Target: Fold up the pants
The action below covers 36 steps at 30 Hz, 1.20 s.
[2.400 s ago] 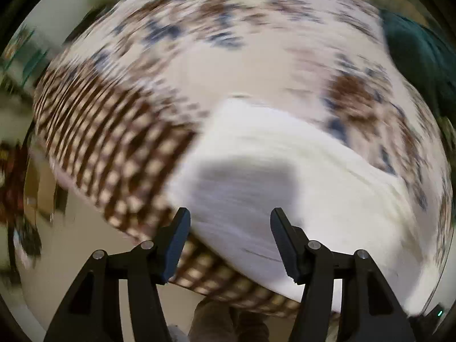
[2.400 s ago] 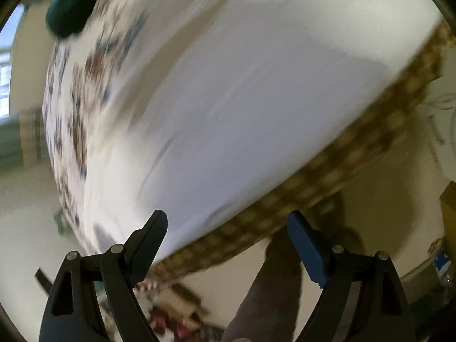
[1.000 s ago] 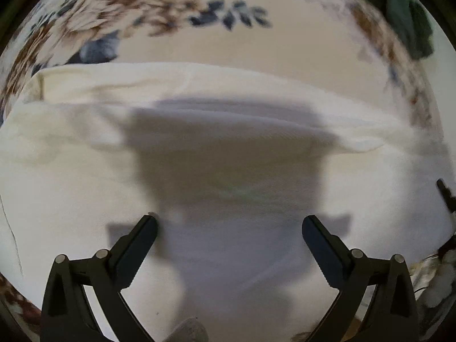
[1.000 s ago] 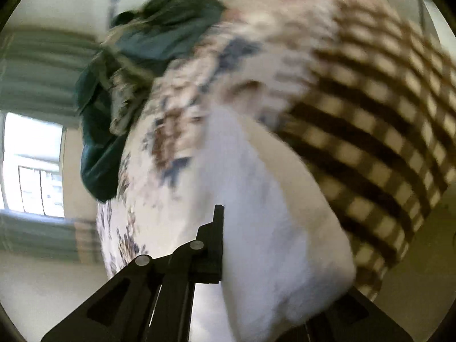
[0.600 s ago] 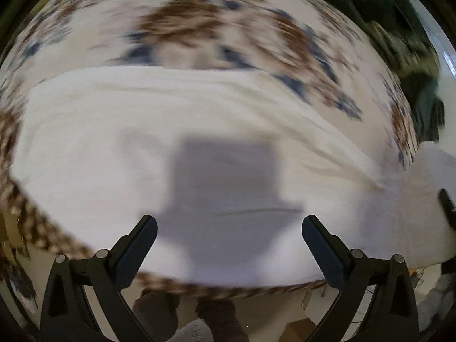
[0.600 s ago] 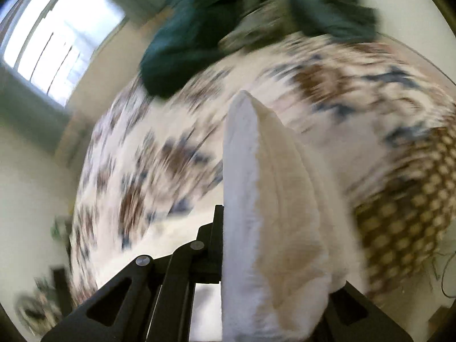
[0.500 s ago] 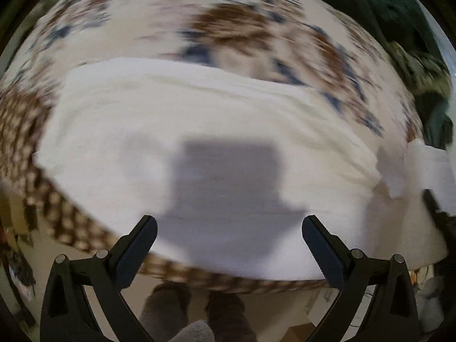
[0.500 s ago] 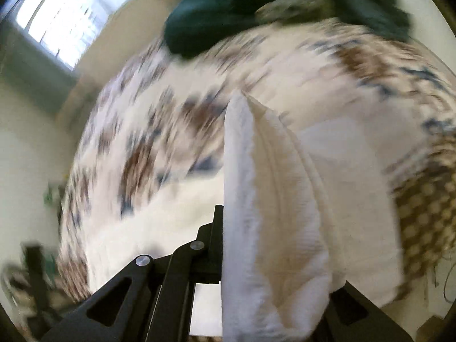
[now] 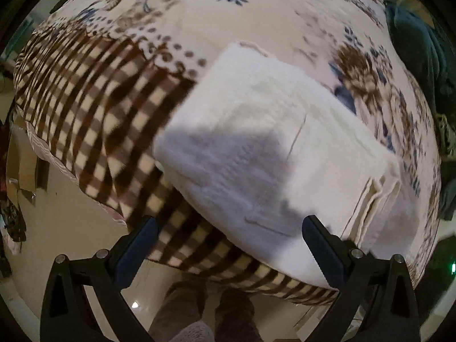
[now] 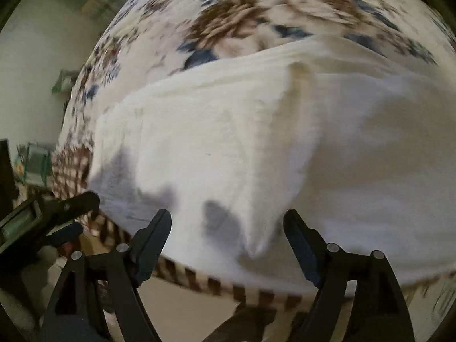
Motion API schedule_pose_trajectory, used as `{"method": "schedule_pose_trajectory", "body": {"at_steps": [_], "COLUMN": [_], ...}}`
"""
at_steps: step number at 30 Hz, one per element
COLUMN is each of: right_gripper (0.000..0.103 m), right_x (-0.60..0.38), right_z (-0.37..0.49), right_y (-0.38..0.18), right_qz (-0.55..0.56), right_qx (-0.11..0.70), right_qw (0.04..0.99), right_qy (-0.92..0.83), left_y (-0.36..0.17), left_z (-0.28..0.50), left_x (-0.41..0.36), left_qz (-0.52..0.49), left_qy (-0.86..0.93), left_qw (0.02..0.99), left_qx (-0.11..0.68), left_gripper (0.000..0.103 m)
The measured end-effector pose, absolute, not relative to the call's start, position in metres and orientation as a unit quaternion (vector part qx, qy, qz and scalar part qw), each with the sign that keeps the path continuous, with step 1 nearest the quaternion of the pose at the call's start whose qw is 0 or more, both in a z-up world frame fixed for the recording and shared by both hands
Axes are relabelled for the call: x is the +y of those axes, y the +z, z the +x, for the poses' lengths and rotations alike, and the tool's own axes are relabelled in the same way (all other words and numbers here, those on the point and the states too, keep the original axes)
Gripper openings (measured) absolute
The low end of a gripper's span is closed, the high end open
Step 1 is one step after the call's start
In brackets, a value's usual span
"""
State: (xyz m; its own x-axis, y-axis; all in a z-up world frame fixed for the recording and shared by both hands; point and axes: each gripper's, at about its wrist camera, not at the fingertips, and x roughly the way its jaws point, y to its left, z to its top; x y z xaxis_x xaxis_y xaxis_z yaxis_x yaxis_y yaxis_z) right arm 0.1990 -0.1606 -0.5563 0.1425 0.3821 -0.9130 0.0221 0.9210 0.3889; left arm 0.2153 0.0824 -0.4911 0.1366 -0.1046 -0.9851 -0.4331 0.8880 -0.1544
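Note:
The white pants [image 9: 273, 148] lie folded on a bed with a floral and brown-checked blanket [image 9: 94, 91], near its front edge. The folded layers' edges show at the right [image 9: 373, 199]. My left gripper [image 9: 228, 245] is open and empty, held above the pants' near edge. In the right wrist view the pants [image 10: 256, 148] fill the middle, with a fold ridge running down the centre. My right gripper [image 10: 228, 239] is open and empty just over the near edge of the pants. The left gripper [image 10: 57, 216] shows at the left there.
A dark green pile of clothes [image 9: 421, 57] lies at the far right of the bed. The pale floor [image 9: 74, 228] and the person's legs [image 9: 205, 307] are below the bed's edge. Clutter stands at the left by the wall [image 10: 34, 159].
My right gripper has let go of the pants end it held and now stands open; that end lies folded over the rest. My left gripper stayed open and swung leftward.

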Motion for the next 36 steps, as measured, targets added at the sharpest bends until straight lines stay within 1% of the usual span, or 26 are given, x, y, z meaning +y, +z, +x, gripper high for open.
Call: {"method": "schedule_pose_trajectory", "body": {"at_steps": [3,7,9,14,15,17,18,20,22,24,28,29,30,31,32,33,34,35,36], "right_gripper": [0.083,0.083,0.083,0.083,0.083,0.083,0.083,0.083,0.083,0.083,0.082,0.080,0.071,0.063,0.061,0.059,0.059,0.059,0.059], "right_x": [-0.218,-0.298,-0.337,-0.375,-0.377,-0.383,-0.386,-0.388,-0.399,-0.404,-0.409,-0.409,-0.411,-0.413,-0.415,-0.417,-0.419,-0.420,-0.421], "right_z": [0.181,0.169,0.174,0.196,0.201,0.216,0.217,0.224,0.222,0.217,0.193,0.188,0.182,0.174,0.169,0.161,0.157,0.154,0.152], "right_y": [-0.542,-0.542,-0.545,-0.548,-0.551,-0.558,-0.559,-0.563,-0.564,-0.565,-0.568,-0.571,-0.575,-0.583,-0.590,-0.601,-0.607,-0.611,-0.617], "right_qz": [0.207,0.252,0.250,0.228,0.222,0.215,0.215,0.216,0.222,0.234,0.316,0.342,0.375,0.409,0.432,0.463,0.478,0.485,0.494], "right_qx": [0.642,0.648,0.651,0.647,0.646,0.650,0.652,0.658,0.660,0.667,0.674,0.671,0.668,0.667,0.668,0.668,0.665,0.666,0.662], "right_qw": [0.736,0.718,0.714,0.722,0.724,0.722,0.720,0.713,0.708,0.699,0.662,0.652,0.638,0.618,0.600,0.575,0.565,0.558,0.553], "right_qy": [0.057,-0.026,-0.062,-0.092,-0.094,-0.097,-0.099,-0.108,-0.112,-0.111,-0.087,-0.080,-0.076,-0.078,-0.083,-0.093,-0.097,-0.103,-0.112], "left_y": [-0.475,-0.470,-0.476,-0.490,-0.497,-0.518,-0.528,-0.539,-0.543,-0.530,-0.502,-0.498,-0.496,-0.497,-0.501,-0.503,-0.509,-0.514,-0.519], "left_z": [0.225,0.250,0.263,0.290,0.293,0.304,0.308,0.310,0.307,0.296,0.274,0.268,0.263,0.257,0.252,0.249,0.248,0.247,0.247], "left_x": [0.072,0.014,-0.018,-0.096,-0.112,-0.137,-0.135,-0.113,-0.074,-0.043,-0.031,-0.032,-0.036,-0.043,-0.051,-0.061,-0.070,-0.076,-0.082], "left_qz": [-0.201,-0.169,-0.166,-0.150,-0.134,-0.063,-0.035,-0.025,-0.108,-0.168,-0.162,-0.169,-0.178,-0.182,-0.183,-0.182,-0.181,-0.181,-0.181], "left_qy": [0.089,0.018,-0.015,-0.062,-0.067,-0.047,-0.022,0.025,0.028,0.043,0.052,0.049,0.040,0.026,0.012,0.003,-0.008,-0.016,-0.023], "left_qw": [0.744,0.753,0.747,0.743,0.744,0.740,0.737,0.733,0.720,0.718,0.727,0.726,0.722,0.716,0.711,0.709,0.704,0.698,0.694], "left_qx": [0.631,0.636,0.644,0.649,0.651,0.668,0.675,0.679,0.685,0.674,0.665,0.665,0.667,0.673,0.679,0.681,0.687,0.693,0.696], "left_gripper": [0.103,0.103,0.103,0.103,0.103,0.103,0.103,0.103,0.103,0.103,0.103,0.103,0.103,0.102,0.100,0.093,0.083,0.079,0.063]}}
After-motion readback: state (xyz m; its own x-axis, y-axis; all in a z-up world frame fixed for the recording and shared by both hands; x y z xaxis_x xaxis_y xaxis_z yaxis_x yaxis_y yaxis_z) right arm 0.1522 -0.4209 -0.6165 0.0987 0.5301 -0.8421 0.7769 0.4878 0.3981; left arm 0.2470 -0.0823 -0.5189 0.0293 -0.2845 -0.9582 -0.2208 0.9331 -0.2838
